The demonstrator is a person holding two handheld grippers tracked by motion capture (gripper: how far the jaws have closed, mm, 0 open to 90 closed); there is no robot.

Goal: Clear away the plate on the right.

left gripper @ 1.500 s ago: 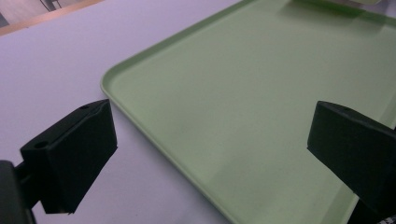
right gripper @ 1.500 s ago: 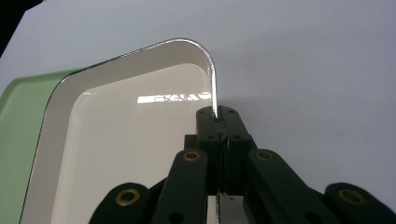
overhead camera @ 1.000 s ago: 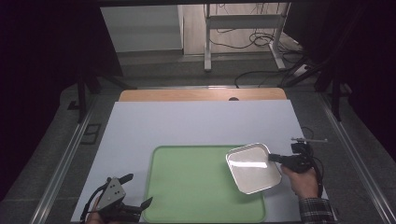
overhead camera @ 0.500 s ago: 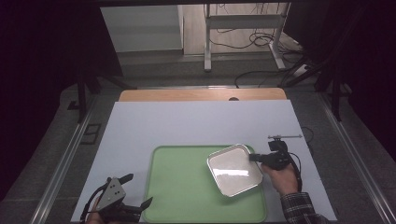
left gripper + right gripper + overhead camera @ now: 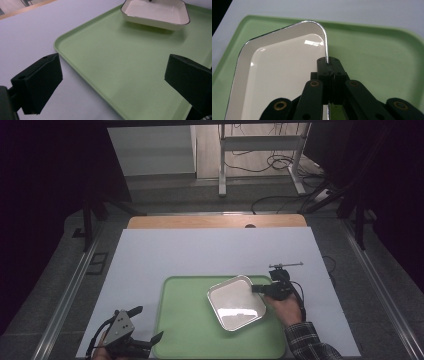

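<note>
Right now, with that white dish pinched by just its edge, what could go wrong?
The right gripper clamps only the thin rim of the white dish, so the dish could slip or swing out of the jaws. It looks tilted above the green tray, so it might drop and clatter. The left gripper sits open by the tray's corner, giving no support.

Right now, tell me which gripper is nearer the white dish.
Right. The right gripper is clamped on the white dish's rim over the green tray. The left gripper sits open near the tray's near-left corner, apart from the dish.
</note>
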